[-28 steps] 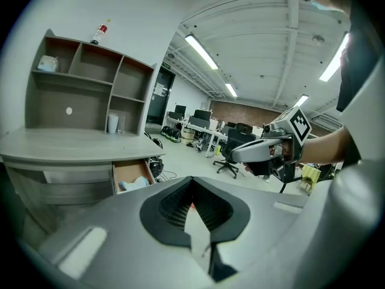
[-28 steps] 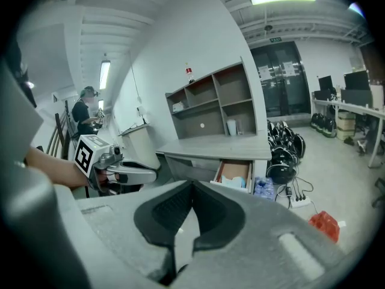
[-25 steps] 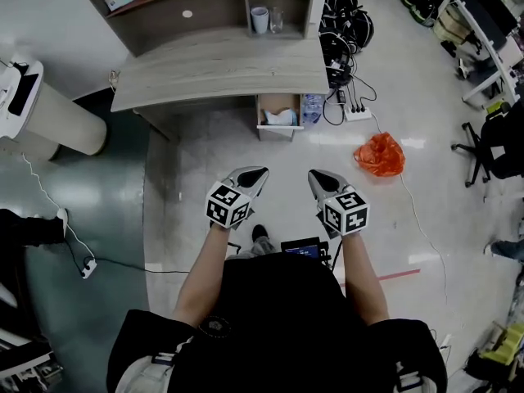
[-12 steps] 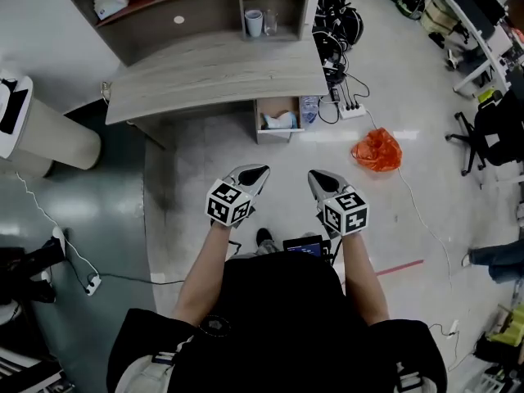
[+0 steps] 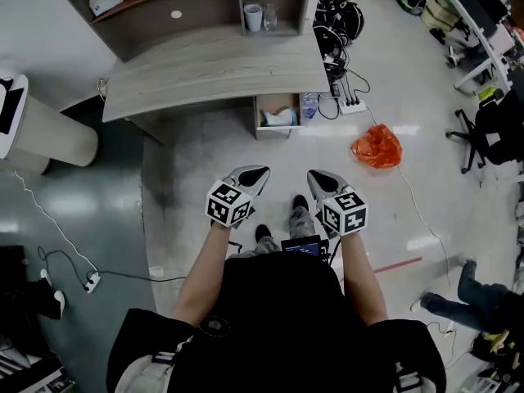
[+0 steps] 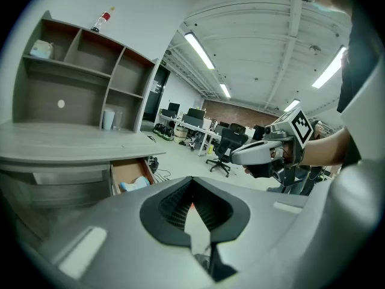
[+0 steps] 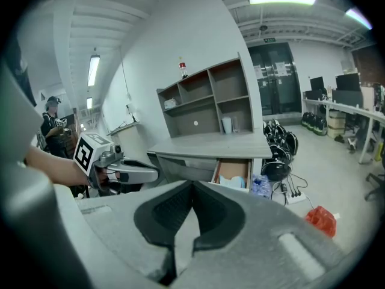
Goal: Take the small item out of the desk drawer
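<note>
Closed, empty left gripper (image 5: 255,175) and right gripper (image 5: 318,178) are facing the open wooden drawer (image 5: 277,133); its small white-and-blue item (image 5: 280,118) is lying well ahead, between them.

Pale floor (image 5: 221,150) under grey desk (image 5: 213,68), orange bag (image 5: 377,148), white power strip (image 5: 354,108)

The desk drawer (image 5: 275,101) is an open-topped box with a brown interior and pale walls, fitted under the right end of the grey desk top (image 5: 213,68). It stands pulled out toward the open floor, so its inside is fully exposed. The small item (image 5: 280,118) lies on the drawer bottom in the front half. It is white with a light blue part and appears soft or crumpled, though the views are too coarse to identify it.
</note>
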A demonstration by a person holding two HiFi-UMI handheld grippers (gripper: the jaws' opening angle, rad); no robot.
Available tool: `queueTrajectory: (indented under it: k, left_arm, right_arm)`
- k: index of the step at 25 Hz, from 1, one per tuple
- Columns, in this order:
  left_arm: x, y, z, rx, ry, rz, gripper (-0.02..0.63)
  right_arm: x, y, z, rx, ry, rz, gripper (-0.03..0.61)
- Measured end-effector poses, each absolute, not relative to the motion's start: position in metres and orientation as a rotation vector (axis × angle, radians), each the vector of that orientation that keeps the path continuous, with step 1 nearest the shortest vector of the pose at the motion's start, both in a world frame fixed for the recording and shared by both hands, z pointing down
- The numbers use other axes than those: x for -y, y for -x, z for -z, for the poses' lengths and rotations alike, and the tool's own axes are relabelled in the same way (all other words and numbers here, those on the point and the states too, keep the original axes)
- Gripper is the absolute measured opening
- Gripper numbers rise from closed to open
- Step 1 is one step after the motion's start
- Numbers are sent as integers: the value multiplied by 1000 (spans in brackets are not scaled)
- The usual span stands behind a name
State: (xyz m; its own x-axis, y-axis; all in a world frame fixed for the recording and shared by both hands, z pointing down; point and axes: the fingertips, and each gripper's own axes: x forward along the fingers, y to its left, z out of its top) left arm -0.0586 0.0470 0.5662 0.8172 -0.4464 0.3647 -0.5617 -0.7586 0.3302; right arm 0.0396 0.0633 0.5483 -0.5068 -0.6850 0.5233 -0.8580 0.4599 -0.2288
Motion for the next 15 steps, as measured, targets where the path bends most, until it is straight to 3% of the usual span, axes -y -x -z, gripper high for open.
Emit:
queueTrajectory:
  k: [15]
  left_arm:
    - [-1, 33, -561, 853, -2530, -379, 2]
  right_arm:
    - [-8, -68, -546, 2412, -1215, -672, 2]
